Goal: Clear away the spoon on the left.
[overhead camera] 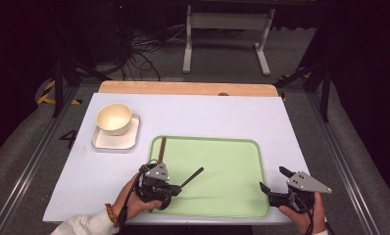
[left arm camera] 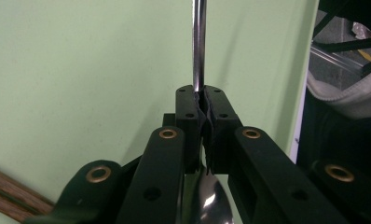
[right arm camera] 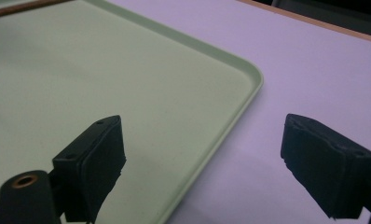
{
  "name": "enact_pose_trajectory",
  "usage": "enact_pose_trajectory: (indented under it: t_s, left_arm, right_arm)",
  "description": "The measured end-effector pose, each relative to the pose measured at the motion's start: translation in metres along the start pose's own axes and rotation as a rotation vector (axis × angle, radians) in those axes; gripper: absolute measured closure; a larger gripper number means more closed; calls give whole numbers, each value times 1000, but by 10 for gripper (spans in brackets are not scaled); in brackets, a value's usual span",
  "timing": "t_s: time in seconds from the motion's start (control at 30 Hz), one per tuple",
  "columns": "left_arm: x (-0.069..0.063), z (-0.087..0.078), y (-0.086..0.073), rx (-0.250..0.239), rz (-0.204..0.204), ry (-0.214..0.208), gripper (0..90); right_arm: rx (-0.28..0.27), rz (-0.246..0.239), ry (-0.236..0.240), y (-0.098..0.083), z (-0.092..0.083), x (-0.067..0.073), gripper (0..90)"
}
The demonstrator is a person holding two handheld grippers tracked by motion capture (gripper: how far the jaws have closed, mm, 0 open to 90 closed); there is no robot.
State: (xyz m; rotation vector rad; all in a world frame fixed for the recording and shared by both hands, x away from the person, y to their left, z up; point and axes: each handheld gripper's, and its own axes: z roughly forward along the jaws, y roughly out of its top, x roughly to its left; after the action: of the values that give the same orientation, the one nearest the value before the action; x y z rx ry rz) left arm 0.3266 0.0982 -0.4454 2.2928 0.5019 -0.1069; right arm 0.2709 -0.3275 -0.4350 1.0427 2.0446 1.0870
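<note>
A: What is the left gripper (overhead camera: 179, 186) doing?

B: It is clenching a metal spoon (left arm camera: 199, 46). In the left gripper view the two black jaws are pressing together on the shiny handle, the handle is running up and away from them, and the bowl of the spoon is showing below, between the jaw arms.

A: And where is the spoon sitting?

B: It is hanging over the pale green tray (overhead camera: 232, 196), near its left side. In the high view the handle is sticking out to the right of the gripper at a slant.

A: What about the right gripper (overhead camera: 272, 180)?

B: Its jaws are standing wide apart with nothing between them. It is hovering at the tray's right edge; in the right gripper view one jaw is lying over the tray and the other over the white table (right arm camera: 314, 70).

A: Anything else on the table?

B: Brown chopsticks (overhead camera: 161, 149) are lying along the tray's left edge, and a cream bowl (overhead camera: 114, 118) is sitting on a small white plate (overhead camera: 109, 142) well beyond the tray's left corner.
</note>
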Motion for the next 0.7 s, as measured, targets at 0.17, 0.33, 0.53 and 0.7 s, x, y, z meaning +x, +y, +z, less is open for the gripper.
enact_pose_trajectory:
  t_s: [0.17, 0.33, 0.53, 0.7]
  left_arm:
    - [2, 8, -3, 29, 5, 13, 828]
    - [4, 7, -4, 26, 7, 14, 792]
    - [8, 5, 4, 15, 88, 21, 825]
    - [8, 10, 17, 35, 200, 28, 882]
  right_arm:
    - [12, 5, 14, 0, 5, 2, 139]
    - [27, -17, 17, 0, 6, 5, 137]
    - [18, -9, 11, 0, 4, 3, 138]
    - [19, -29, 2, -1, 3, 3, 137]
